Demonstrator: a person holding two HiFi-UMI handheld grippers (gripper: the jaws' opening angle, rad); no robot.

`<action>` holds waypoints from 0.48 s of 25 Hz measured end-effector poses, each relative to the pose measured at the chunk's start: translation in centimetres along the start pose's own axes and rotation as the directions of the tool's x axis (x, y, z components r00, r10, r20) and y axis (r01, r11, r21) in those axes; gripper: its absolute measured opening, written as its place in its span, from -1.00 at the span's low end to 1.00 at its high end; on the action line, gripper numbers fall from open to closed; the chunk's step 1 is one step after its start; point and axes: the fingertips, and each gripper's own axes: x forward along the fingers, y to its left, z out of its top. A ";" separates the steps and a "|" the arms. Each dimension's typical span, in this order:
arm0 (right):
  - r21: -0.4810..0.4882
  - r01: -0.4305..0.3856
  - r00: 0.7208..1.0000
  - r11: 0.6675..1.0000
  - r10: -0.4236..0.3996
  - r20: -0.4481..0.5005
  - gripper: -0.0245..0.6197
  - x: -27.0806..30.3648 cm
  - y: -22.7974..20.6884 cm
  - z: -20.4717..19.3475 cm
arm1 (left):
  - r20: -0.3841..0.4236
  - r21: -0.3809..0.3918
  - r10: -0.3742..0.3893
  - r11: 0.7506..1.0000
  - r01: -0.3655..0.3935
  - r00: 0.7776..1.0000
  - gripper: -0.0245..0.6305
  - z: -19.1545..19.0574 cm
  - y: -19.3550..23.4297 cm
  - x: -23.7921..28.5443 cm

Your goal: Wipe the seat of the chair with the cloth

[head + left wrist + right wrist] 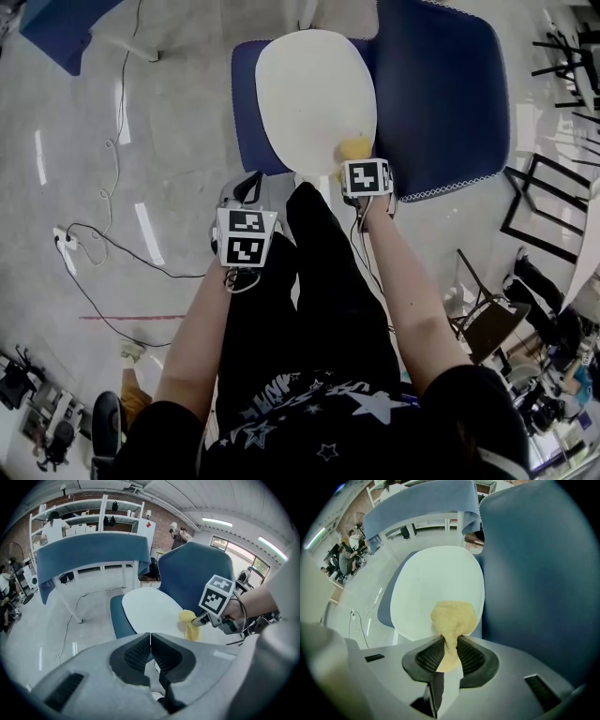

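Underfoot, floor (178, 141): pale grey and glossy, with a thin black cable (112, 244) trailing across it at the left.
Backrest (441, 94): large, dark blue, filling the space just right of the seat in the head view.
Seat (309, 94): white oval, smooth, with a blue edge showing along its left side.
Left gripper (150, 651): held back from the seat, near its front left corner and above the person's black trouser leg; jaws pressed together with nothing between them.
Right gripper (450, 654): at the seat's near right edge, jaws pinching the tail of the cloth.
Cloth (452, 616): yellow, knitted, bunched into a rounded pad beyond the jaws; it seems to rest on the near right part of the seat, beside the backrest, though contact is hard to confirm.
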 end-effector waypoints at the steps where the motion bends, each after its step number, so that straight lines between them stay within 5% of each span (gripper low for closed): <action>1: 0.011 -0.001 1.000 1.000 0.001 -0.008 -0.65 -0.4 0.2 -0.4 | 0.004 0.001 -0.003 1.000 0.003 1.000 -0.86 0.0 0.0 -0.3; 7: 0.035 -0.046 0.995 0.998 0.043 0.087 -0.65 -4.6 2.9 0.3 | 0.064 0.017 -0.018 1.000 0.017 0.998 -0.86 0.6 0.4 -4.0; 12: 0.017 -0.007 0.987 1.000 0.004 0.162 -0.65 -11.6 3.5 0.1 | 0.111 0.028 -0.032 0.999 0.030 0.993 -0.86 1.8 0.1 -8.6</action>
